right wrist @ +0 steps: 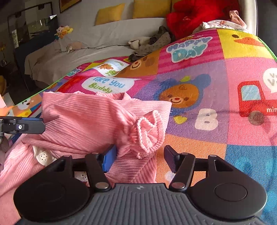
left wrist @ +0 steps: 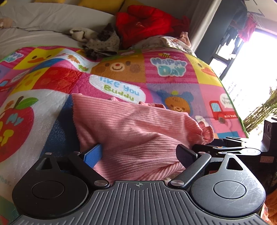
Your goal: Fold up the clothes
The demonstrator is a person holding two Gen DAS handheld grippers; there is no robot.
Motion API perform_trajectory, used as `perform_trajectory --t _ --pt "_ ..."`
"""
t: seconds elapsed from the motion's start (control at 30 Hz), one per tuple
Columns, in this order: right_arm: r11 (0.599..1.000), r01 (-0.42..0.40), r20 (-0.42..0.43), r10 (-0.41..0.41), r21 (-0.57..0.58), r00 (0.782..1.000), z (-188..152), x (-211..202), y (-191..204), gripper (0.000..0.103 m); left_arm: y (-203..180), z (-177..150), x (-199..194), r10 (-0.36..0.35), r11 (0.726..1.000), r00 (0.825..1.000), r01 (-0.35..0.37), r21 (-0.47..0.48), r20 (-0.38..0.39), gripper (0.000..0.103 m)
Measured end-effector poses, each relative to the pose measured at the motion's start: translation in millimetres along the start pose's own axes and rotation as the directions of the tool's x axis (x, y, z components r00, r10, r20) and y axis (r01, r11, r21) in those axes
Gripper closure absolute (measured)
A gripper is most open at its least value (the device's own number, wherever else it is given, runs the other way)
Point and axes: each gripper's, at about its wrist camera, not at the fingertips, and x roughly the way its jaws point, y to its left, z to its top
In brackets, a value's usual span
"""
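A pink ribbed garment (left wrist: 131,128) lies partly folded on a colourful cartoon play mat (left wrist: 121,72). My left gripper (left wrist: 140,154) is open, its fingers spread wide around a bunched part of the pink cloth. In the right wrist view the same garment (right wrist: 86,117) has a ruffled cuff (right wrist: 147,133) lying between the fingers of my right gripper (right wrist: 140,158), which is open and low over the mat (right wrist: 199,65). The left gripper's finger (right wrist: 24,127) shows at the left edge there. The right gripper (left wrist: 230,147) shows at the right in the left wrist view.
A red garment (left wrist: 147,22) and a pile of grey and beige clothes (left wrist: 102,39) lie at the mat's far edge. Another patterned garment (left wrist: 173,41) lies beside them. A grey sofa (right wrist: 86,52) with yellow cushions (right wrist: 110,13) and a plush toy (right wrist: 63,32) stands behind. A bright window (left wrist: 251,69) is at right.
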Motion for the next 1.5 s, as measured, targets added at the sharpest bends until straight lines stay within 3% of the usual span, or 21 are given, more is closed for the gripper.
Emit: perform_trajectory --t 0.1,0.27,0.4,0.53,0.6,0.67,0.7,0.77,0.87,1.0,1.1,1.23,1.37,1.43,1.5 --pt "0.999 0.001 0.043 0.001 -0.048 0.999 15.1 -14.6 5.7 0.043 5.3 6.9 -12.6 0.018 1.000 0.999 -0.018 -0.012 0.028 0.007" --pt "0.995 -0.040 0.107 0.050 -0.086 0.993 58.3 -15.6 13.7 0.043 13.7 21.4 -17.4 0.150 0.988 0.988 -0.148 -0.036 0.045 0.007" --pt "0.992 -0.069 0.061 0.075 -0.108 0.995 84.2 31.7 26.4 0.044 13.1 23.9 -15.8 0.195 0.981 0.980 -0.195 -0.022 0.031 0.007" --pt "0.996 -0.050 -0.003 0.050 -0.072 0.999 93.3 85.7 25.7 0.044 13.9 20.9 -16.8 0.207 0.978 0.978 -0.207 -0.010 0.011 0.007" --pt "0.998 -0.056 -0.058 0.054 -0.032 0.997 87.4 105.4 18.6 0.055 14.9 18.9 -19.1 0.209 0.978 0.978 -0.209 -0.010 0.008 0.007" --pt "0.995 -0.047 -0.034 0.045 -0.089 0.998 76.9 98.8 22.8 0.068 14.1 17.7 -21.3 0.210 0.978 0.978 -0.210 -0.009 0.007 0.007" --pt "0.994 -0.045 -0.013 0.044 -0.104 0.999 75.4 87.8 25.1 0.087 12.7 18.3 -23.2 0.211 0.978 0.978 -0.211 -0.008 0.011 0.007" --pt "0.991 -0.039 0.029 0.044 -0.129 0.999 73.7 63.3 29.6 0.094 8.4 21.1 -30.2 0.209 0.978 0.978 -0.209 -0.011 0.029 0.007" --pt "0.989 -0.048 0.109 0.063 -0.143 0.992 73.0 17.6 33.4 0.095 -1.6 29.7 -55.2 0.190 0.982 0.977 -0.189 -0.025 0.099 0.007" --pt "0.981 -0.100 0.227 0.138 -0.168 0.964 61.2 -72.3 38.0 0.095 -18.7 42.3 -97.0 0.163 0.987 0.963 -0.159 -0.034 0.215 0.005" --pt "0.966 -0.128 0.220 0.177 -0.223 0.959 27.5 -118.4 49.1 0.095 -30.0 44.8 -120.0 0.134 0.991 0.956 -0.128 -0.040 0.260 0.004" --pt "0.951 -0.151 0.110 0.186 -0.271 0.976 -34.2 -137.9 63.9 0.095 -45.9 31.3 -131.0 0.097 0.995 0.970 -0.098 -0.008 0.222 0.003" --pt "0.950 -0.190 0.069 0.213 -0.249 0.975 -75.6 -158.7 58.2 0.089 -47.7 -2.7 -128.4 0.086 0.996 0.990 -0.088 0.014 0.110 0.003" --pt "0.958 -0.206 0.096 0.229 -0.200 0.969 -83.5 -173.9 46.3 0.079 -42.0 -23.0 -126.5 0.089 0.996 0.995 -0.089 0.005 0.047 0.003" --pt "0.970 -0.209 0.161 0.227 -0.120 0.961 -81.4 -192.2 26.7 0.055 -36.1 -40.8 -125.5 0.072 0.997 0.997 -0.072 -0.013 -0.001 0.003"
